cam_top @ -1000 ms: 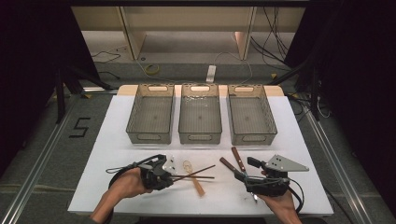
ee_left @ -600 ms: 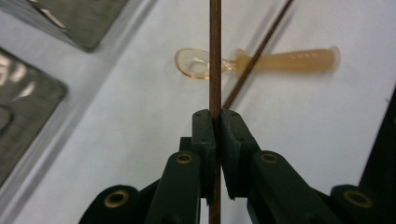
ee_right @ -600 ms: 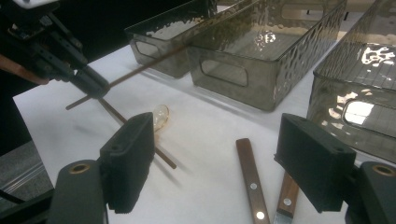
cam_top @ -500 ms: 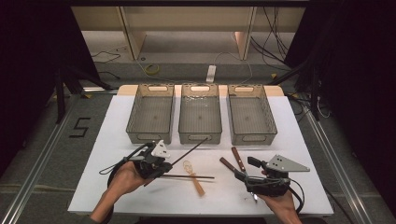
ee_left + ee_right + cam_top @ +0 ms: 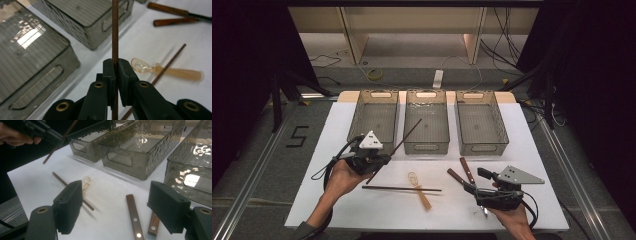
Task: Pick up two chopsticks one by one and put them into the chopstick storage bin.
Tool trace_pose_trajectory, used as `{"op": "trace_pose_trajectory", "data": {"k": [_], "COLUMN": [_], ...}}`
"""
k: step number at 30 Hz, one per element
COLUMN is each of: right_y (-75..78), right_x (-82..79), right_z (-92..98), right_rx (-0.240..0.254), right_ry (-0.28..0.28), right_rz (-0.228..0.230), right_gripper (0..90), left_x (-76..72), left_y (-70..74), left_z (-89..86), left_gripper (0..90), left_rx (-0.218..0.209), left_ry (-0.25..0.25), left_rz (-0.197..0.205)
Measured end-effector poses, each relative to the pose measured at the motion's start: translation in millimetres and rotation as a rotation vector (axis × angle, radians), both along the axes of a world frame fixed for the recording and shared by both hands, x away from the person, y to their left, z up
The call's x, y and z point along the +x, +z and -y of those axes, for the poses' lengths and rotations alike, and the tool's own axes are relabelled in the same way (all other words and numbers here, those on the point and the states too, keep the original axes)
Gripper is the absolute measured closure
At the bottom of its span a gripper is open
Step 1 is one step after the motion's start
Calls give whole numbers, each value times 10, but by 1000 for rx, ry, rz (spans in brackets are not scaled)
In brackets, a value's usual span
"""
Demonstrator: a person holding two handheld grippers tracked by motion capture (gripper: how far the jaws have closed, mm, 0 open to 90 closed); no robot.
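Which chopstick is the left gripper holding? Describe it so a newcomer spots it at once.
Start at the white table, in front of the row of three grey see-through plastic bins. At its left, the left gripper is shut on a thin dark brown chopstick that slants up toward the middle bin. Its twin, the second dark chopstick, lies flat, crossing a translucent amber spoon.

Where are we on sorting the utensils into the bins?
Nothing is binned: the three smoky plastic bins look empty. The left gripper holds one dark wooden chopstick, lifted. Left on the white table: second chopstick, translucent amber spoon, two wood-handled knives. The right gripper is open.
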State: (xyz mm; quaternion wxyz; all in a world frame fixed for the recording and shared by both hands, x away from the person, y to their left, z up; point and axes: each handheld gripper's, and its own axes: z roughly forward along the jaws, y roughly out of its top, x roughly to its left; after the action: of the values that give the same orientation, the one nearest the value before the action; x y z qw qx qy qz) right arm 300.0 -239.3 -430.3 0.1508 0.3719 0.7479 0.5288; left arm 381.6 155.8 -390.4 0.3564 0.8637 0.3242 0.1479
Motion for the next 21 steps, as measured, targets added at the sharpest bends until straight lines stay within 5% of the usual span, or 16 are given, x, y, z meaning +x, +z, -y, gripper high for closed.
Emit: {"op": "trace_pose_trajectory", "data": {"k": [21], "right_y": [-4], "right_x": [-5], "right_z": [4], "right_rx": [2], "right_ry": [1], "right_rz": [-1], "right_gripper": [283], "left_x": [464], "left_y": [309], "left_z": [-189], "left_gripper": [840], "left_rx": [-83], "left_ry": [144], "left_rz": [45]}}
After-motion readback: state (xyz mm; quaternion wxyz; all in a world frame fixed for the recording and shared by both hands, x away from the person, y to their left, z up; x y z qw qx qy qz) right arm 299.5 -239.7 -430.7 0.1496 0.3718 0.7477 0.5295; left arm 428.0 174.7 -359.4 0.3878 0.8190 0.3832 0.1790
